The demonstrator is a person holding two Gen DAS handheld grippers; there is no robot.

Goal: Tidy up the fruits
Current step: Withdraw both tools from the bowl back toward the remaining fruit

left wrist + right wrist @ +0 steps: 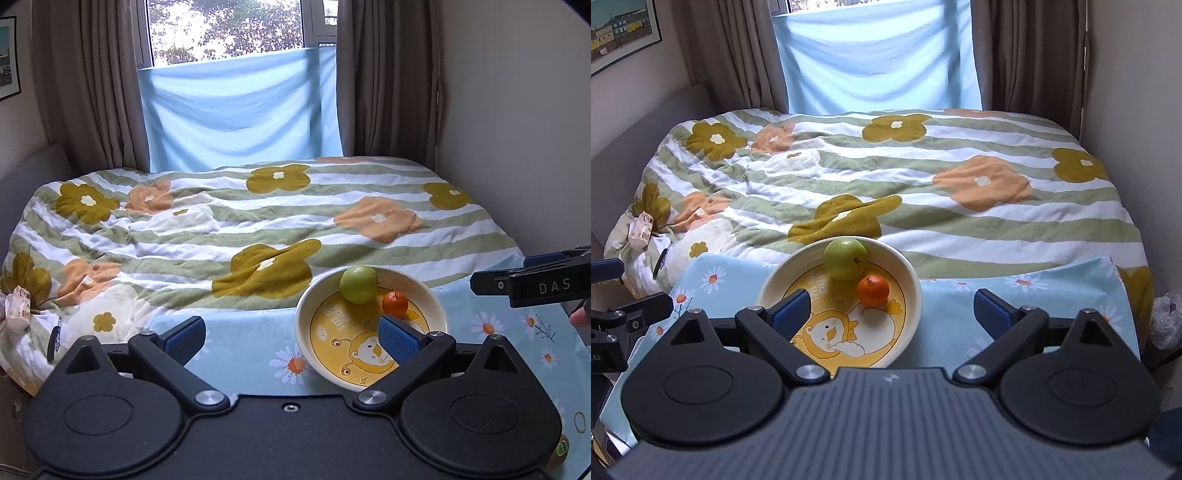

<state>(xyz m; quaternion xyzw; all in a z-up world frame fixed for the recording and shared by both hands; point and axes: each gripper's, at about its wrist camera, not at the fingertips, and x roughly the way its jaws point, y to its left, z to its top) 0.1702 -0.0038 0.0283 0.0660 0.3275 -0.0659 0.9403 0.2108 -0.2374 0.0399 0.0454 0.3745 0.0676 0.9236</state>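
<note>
Bowl (916, 291) on daisy cloth (960, 306), holding green apple (846, 257) far side, orange (873, 291) just right-near of it. Left gripper (291, 338) and right gripper (890, 314) both spread wide, gripping nothing.

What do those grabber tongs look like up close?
Both tongs are black, with two round discs at the base, silver bolts, and angled bars ending in blue ribbed pads. The left tongs have a smooth black body. The right tongs have a grey ridged body, and white letters "DAS" show on their side.
</note>
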